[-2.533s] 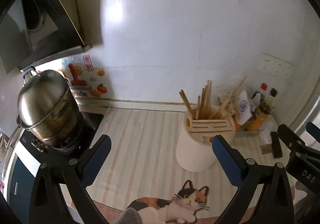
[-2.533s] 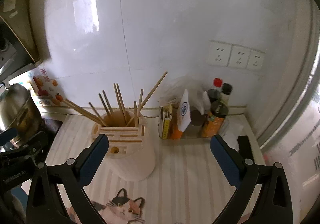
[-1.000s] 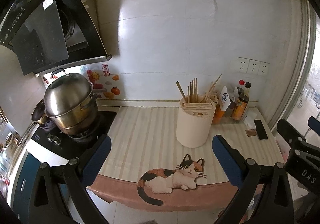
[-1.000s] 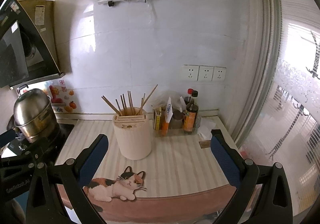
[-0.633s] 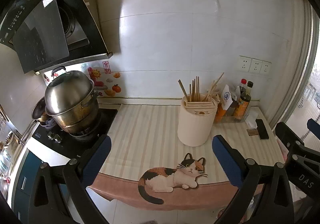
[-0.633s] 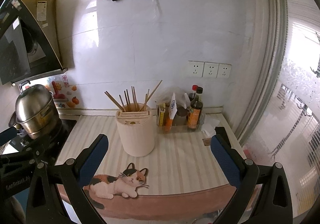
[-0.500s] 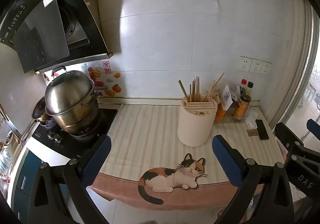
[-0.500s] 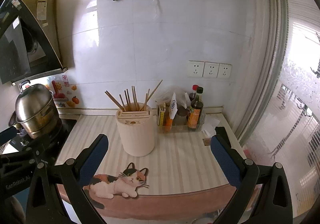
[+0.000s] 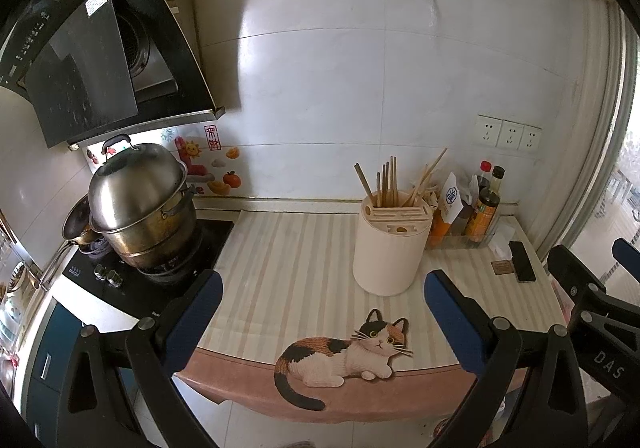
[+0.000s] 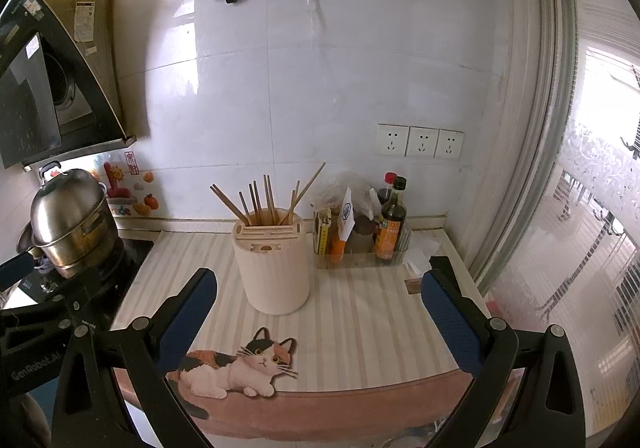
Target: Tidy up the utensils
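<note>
both grippers, left (image 9: 323,308) and right (image 10: 319,306), held short of bench (image 10: 360,320), fingers wide, gripping nothing. chopsticks (image 10: 264,200) stood fanned in cream holder (image 10: 276,272), mid-bench, beside condiment tray (image 10: 360,260).

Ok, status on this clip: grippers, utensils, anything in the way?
Left gripper open, empty. Right gripper open, empty. Chopsticks standing in cream holder on counter. Path to holder unobstructed.

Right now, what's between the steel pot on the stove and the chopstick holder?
Only bare striped counter separates the steel pot from the chopstick holder; nothing stands there. The left wrist view shows it best.
</note>
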Available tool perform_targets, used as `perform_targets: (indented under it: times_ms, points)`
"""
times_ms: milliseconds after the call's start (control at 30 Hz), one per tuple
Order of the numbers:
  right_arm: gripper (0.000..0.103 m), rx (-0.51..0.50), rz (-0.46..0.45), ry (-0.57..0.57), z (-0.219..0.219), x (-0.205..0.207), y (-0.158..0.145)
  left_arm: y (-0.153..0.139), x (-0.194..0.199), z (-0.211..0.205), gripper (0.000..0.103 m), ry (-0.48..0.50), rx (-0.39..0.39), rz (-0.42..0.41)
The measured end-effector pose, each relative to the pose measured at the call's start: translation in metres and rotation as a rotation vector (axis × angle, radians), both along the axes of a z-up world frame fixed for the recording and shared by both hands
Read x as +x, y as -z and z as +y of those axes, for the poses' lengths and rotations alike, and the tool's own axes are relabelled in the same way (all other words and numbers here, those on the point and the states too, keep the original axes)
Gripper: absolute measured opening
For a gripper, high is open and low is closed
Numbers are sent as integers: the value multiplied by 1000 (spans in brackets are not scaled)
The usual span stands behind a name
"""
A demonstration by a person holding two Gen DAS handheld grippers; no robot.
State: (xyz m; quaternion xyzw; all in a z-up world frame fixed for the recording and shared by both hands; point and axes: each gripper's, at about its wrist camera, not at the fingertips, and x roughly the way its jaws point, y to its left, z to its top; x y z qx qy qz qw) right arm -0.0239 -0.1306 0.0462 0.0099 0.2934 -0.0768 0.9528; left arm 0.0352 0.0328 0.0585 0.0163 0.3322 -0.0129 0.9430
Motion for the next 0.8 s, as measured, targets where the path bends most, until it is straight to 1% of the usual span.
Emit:
perform_targets:
  times_ms: [800]
  points:
    - [103,0,-2,2,-4,1,-2,-4,1,-3,103,-13,1,-3]
